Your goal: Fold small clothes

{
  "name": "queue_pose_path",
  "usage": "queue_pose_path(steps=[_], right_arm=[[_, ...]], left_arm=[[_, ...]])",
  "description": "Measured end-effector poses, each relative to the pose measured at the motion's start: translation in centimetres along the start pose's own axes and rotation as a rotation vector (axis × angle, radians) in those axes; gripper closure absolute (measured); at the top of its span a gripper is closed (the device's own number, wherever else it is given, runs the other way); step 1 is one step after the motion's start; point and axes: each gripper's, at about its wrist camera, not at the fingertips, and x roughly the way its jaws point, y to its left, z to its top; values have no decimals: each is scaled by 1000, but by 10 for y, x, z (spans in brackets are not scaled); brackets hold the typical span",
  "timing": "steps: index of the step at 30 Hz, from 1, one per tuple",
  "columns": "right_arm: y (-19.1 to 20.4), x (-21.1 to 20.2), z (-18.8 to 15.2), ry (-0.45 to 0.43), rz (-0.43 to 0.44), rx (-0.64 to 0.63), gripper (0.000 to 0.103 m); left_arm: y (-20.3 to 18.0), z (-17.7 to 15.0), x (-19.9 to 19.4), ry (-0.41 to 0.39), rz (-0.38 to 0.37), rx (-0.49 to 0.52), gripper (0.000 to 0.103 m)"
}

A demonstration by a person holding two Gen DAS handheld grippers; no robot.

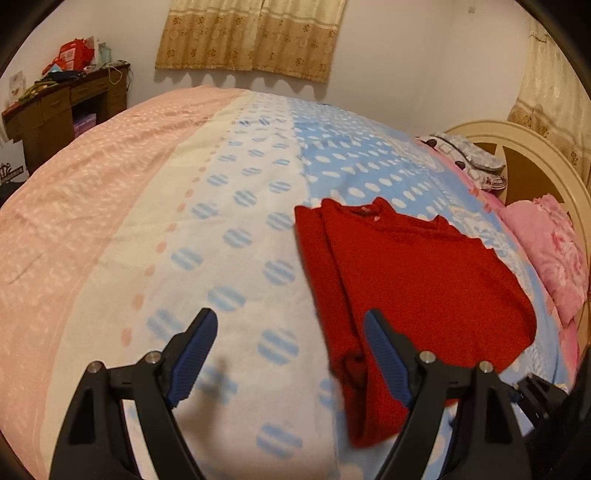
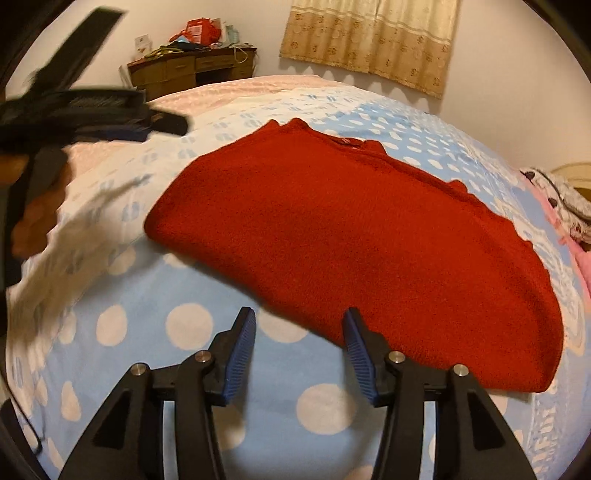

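A red knitted sweater (image 2: 351,236) lies folded flat on the bed; it also shows in the left wrist view (image 1: 417,288), right of centre. My left gripper (image 1: 291,321) is open and empty above the bedspread, its right finger over the sweater's left edge. It appears blurred at the upper left of the right wrist view (image 2: 92,110). My right gripper (image 2: 299,321) is open and empty, just in front of the sweater's near edge.
The bedspread (image 1: 184,221) is pink, white and blue with dots. Pink pillows (image 1: 546,254) and a cream headboard (image 1: 524,147) are at the right. A cluttered wooden desk (image 1: 62,99) stands at the far left. Curtains (image 1: 251,33) hang on the back wall.
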Motion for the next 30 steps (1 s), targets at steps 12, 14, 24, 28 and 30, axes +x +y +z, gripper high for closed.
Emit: queue_pose_path(steps=[12, 14, 24, 28, 30], right_arm=[[56, -7, 22, -95, -48, -176, 52], [63, -3, 23, -93, -45, -189, 52], [90, 13, 33, -108, -83, -258, 52], [91, 21, 36, -98, -75, -250, 52], [93, 22, 36, -102, -80, -253, 52]], left_arm=[[-6, 21, 47, 31, -66, -32, 19], [-8, 22, 52, 32, -74, -32, 19], [-14, 26, 80, 80, -85, -30, 19], [-15, 29, 83, 85, -94, -26, 19], [-16, 30, 85, 86, -96, -22, 19]])
